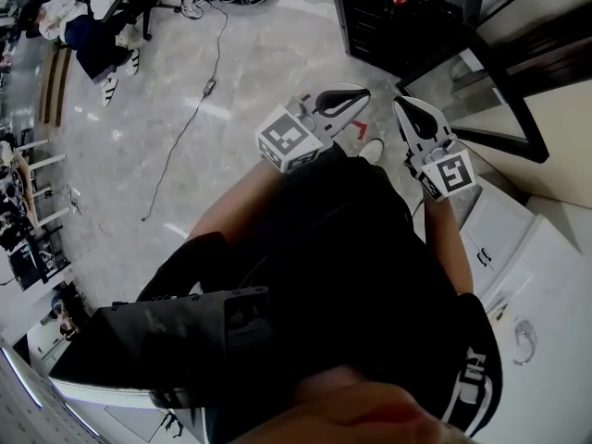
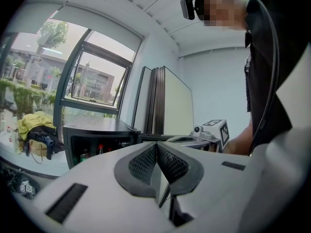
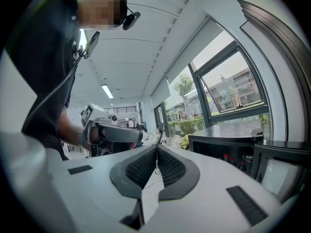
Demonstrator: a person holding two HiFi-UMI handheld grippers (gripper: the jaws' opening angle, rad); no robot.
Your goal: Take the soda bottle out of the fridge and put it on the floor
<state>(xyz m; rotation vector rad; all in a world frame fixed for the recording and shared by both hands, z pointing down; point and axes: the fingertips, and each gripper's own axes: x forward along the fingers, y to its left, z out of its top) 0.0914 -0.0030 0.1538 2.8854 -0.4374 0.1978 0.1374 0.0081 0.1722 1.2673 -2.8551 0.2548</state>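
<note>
Ahead, black fridge (image 1: 407, 26), its glass door (image 1: 481, 100) open, cable (image 1: 190, 123) nearby.

L hand-held gripper (image 1: 356, 103) & R hand-held gripper (image 1: 405, 111) both closed, empty, side by side.

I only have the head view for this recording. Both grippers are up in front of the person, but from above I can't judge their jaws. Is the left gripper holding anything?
Observer: No. In the left gripper view the left gripper is shut, jaws together, with nothing between them.
Operator: And the right one?
Observer: The right gripper is also shut and empty.
Operator: What's in the fridge? I only see coloured specks.
Observer: The right gripper view shows red-capped bottles standing inside the fridge.
</note>
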